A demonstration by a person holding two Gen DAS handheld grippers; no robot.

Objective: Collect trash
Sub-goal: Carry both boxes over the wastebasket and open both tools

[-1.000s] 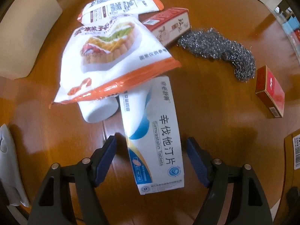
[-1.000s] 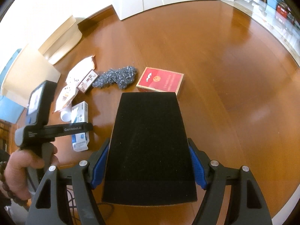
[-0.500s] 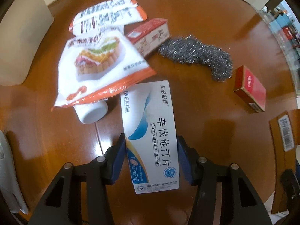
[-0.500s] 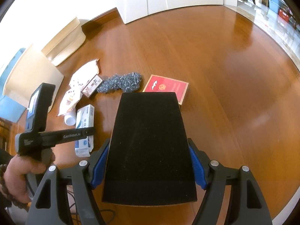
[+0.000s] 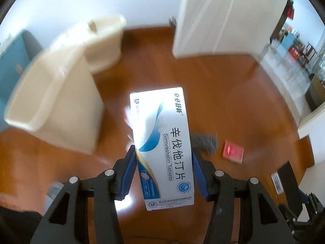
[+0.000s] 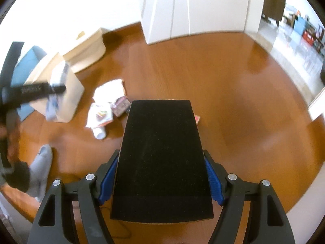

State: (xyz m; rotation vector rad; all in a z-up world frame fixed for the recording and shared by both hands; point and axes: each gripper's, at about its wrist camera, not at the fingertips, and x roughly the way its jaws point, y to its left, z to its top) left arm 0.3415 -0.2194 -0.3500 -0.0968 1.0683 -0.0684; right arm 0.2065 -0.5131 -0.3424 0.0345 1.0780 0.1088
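My left gripper [image 5: 162, 162] is shut on a white and blue Simvastatin tablet box [image 5: 162, 142] and holds it up off the wooden floor, near the cream trash bin [image 5: 50, 101]. My right gripper [image 6: 161, 174] is shut on a black flat box [image 6: 162, 162] held above the floor. On the floor lie a snack bag [image 6: 100, 116], a second white bag [image 6: 109, 89], a small carton [image 6: 121, 106], a white cup [image 6: 99, 133], a steel scourer [image 5: 205, 141] and a red box [image 5: 233, 151]. The left gripper [image 6: 30, 91] with its tablet box shows blurred in front of the bin [image 6: 67, 93] in the right wrist view.
A second cream bin [image 5: 103, 44] stands behind the first. A white cabinet [image 6: 193, 6] stands at the back. A blue object [image 6: 24, 67] sits beside the bins. A grey slipper [image 6: 41, 162] is at lower left.
My left gripper closed on the tablet box, then lifted it off the floor and swung it up toward the cream bin. My right gripper still holds the black box and has risen.
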